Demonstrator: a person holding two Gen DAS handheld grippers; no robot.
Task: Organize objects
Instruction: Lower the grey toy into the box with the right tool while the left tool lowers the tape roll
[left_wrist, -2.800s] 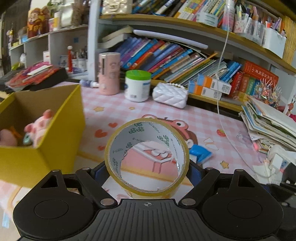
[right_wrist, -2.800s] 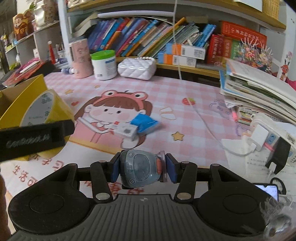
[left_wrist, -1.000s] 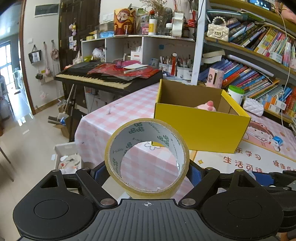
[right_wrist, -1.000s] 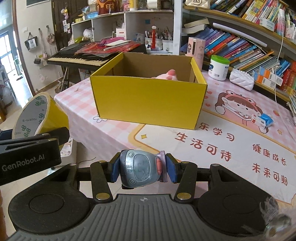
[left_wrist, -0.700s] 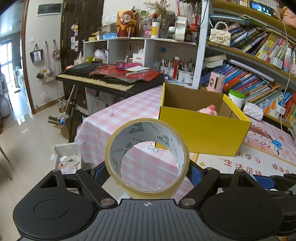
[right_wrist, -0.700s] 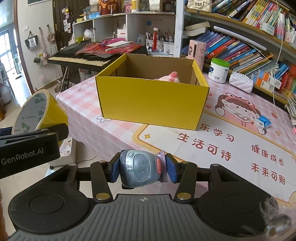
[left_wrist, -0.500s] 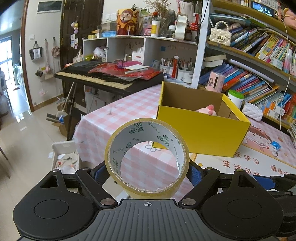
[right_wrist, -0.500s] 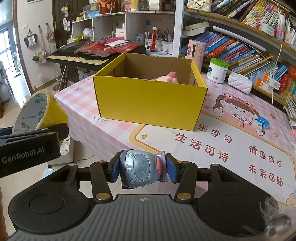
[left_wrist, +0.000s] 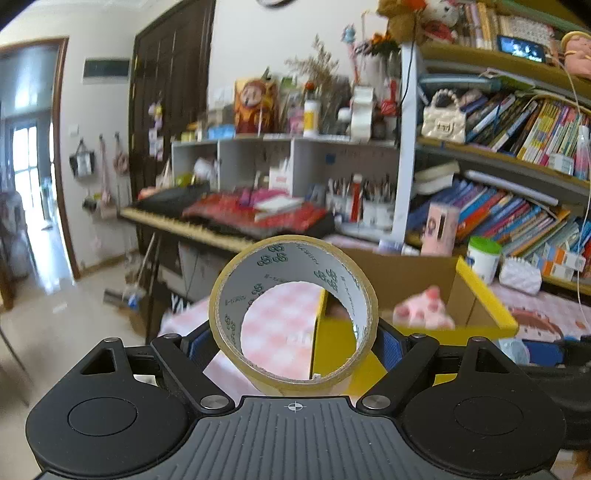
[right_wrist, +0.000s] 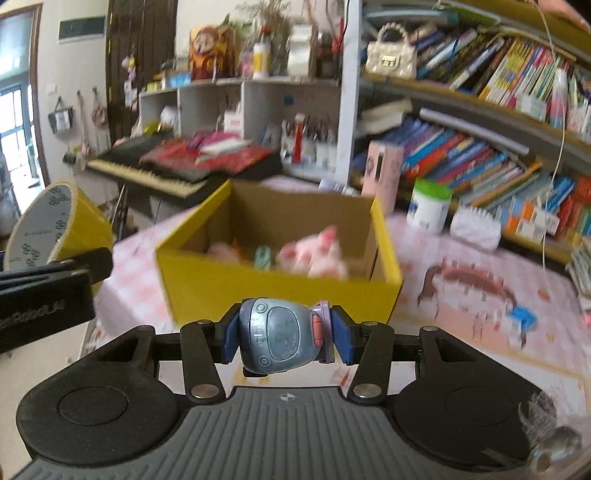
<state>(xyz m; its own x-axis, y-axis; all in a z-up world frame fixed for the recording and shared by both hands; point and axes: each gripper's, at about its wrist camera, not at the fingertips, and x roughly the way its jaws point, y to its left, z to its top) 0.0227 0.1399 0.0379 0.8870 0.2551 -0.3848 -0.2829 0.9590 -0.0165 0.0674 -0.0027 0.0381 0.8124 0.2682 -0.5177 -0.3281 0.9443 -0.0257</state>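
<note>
In the left wrist view, a roll of yellow tape (left_wrist: 293, 314) is clamped in the left hand-held gripper (left_wrist: 293, 341), short of the yellow cardboard box (left_wrist: 484, 299). In the right wrist view, a small grey-blue toy (right_wrist: 280, 339) is gripped by the right hand-held gripper (right_wrist: 282, 338) before the box, where a pink plush toy (right_wrist: 317, 254) is already stowed; both items remain to be deposited.

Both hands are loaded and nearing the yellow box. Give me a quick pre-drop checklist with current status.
1. Left gripper clamped on tape roll: ok, pads press both sides.
2. Right gripper clamped on grey-blue toy: ok.
3. Yellow box open on top: ok.
4. Free room inside: ok, pink plush sits to the right, floor bare behind.
5. Grippers over the opening: not ok, both short of the near wall.
6. Hands clear of each other: cannot tell, the left gripper sits close at the right view's left edge.
</note>
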